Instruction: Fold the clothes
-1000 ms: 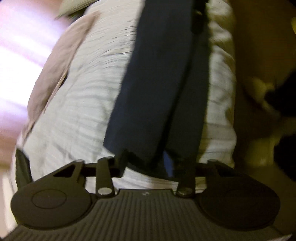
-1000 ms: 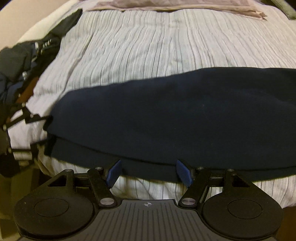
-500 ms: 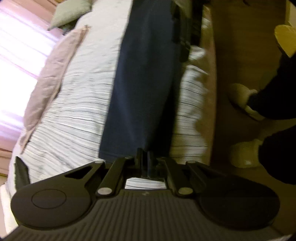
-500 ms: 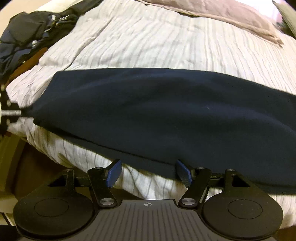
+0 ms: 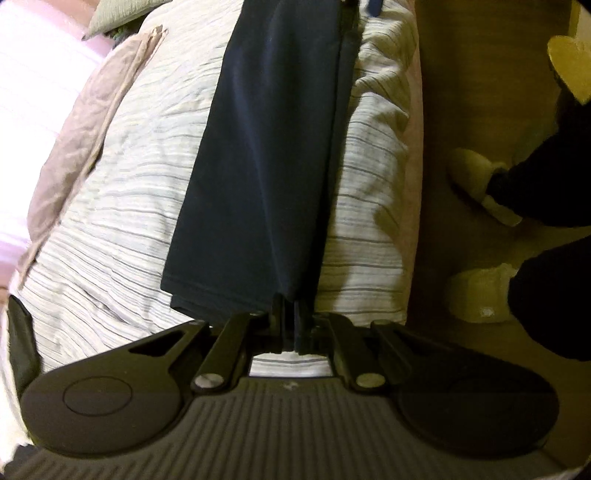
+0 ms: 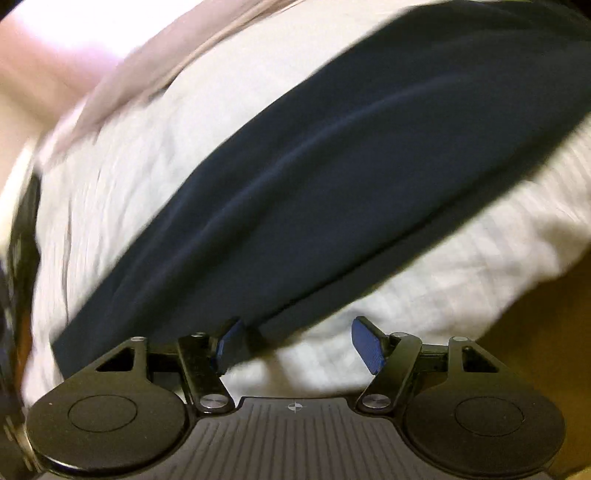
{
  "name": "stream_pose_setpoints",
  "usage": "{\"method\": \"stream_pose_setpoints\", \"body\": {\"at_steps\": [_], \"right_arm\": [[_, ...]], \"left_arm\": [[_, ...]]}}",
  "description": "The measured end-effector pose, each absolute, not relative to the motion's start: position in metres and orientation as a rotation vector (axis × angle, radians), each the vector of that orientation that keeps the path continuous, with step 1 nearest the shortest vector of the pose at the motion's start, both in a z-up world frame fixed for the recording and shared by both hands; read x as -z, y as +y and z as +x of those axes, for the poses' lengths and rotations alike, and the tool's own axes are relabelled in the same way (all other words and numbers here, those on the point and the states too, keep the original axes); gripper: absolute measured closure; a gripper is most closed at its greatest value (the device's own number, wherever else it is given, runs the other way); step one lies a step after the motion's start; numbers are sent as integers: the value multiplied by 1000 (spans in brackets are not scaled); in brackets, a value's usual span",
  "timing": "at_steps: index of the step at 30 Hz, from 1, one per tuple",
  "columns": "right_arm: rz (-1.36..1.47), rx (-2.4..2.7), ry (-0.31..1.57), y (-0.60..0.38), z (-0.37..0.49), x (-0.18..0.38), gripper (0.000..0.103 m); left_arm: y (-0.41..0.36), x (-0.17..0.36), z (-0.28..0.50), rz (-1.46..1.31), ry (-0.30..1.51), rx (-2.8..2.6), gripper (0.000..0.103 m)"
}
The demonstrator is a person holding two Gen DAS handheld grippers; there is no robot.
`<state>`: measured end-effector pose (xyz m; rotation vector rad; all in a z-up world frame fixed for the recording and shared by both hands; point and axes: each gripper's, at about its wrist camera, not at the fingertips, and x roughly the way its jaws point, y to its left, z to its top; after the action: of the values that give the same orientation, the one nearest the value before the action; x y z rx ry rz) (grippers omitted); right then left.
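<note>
— So, what has your left gripper (image 5: 291,321) got?

— In the left wrist view its two fingers are pressed together at the lower middle of the frame, pinching the near corner of the navy garment (image 5: 266,155). No gap shows between them apart from the cloth.

— And where does that garment lie?

— It runs as a long folded band from my fingers up to the top middle of the frame, flat on the striped bedcover (image 5: 110,221). Its hemmed end sits just above the gripper, with a layered edge along its right side.

— What about the right gripper (image 6: 299,343)?

— Wide open. In the right wrist view the blue pads (image 6: 367,345) stand well apart at the lower middle of the frame. The left one is touching or just under the garment's (image 6: 332,166) lower edge, I cannot tell which; the right one is over bare bedcover (image 6: 424,288). That view is blurred, so fine detail is lost.

— How does the cloth look from there?

— A dark band slanting from the lower left up to the upper right, with one long crease down its length.

— Anything else around?

— A beige pillowcase (image 5: 85,140) lies along the left of the bed in the left wrist view, with a grey-green cushion (image 5: 118,18) at the upper left. On the right are the wooden floor (image 5: 480,74) and my two pale slippers (image 5: 476,291).
</note>
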<state>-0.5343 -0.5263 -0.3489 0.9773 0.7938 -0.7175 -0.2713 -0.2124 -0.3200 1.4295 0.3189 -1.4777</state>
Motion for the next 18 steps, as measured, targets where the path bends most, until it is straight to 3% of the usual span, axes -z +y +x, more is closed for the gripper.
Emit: {"method": "stream_pose_setpoints", "body": {"at_steps": [4, 6, 8, 13, 18], "right_arm": [[1083, 766, 647, -543, -558, 349, 36], [1086, 767, 616, -547, -562, 350, 45], [1070, 781, 611, -545, -563, 347, 47], [1003, 847, 573, -527, -563, 325, 48], [1102, 787, 590, -538, -551, 344, 47]], "left_arm": [[-219, 318, -264, 1391, 398, 1483, 101], [-222, 318, -263, 1395, 410, 1487, 101], [-224, 318, -263, 1404, 416, 1491, 101], [-226, 317, -264, 1423, 413, 1498, 100], [-228, 318, -265, 1430, 423, 1495, 100]]}}
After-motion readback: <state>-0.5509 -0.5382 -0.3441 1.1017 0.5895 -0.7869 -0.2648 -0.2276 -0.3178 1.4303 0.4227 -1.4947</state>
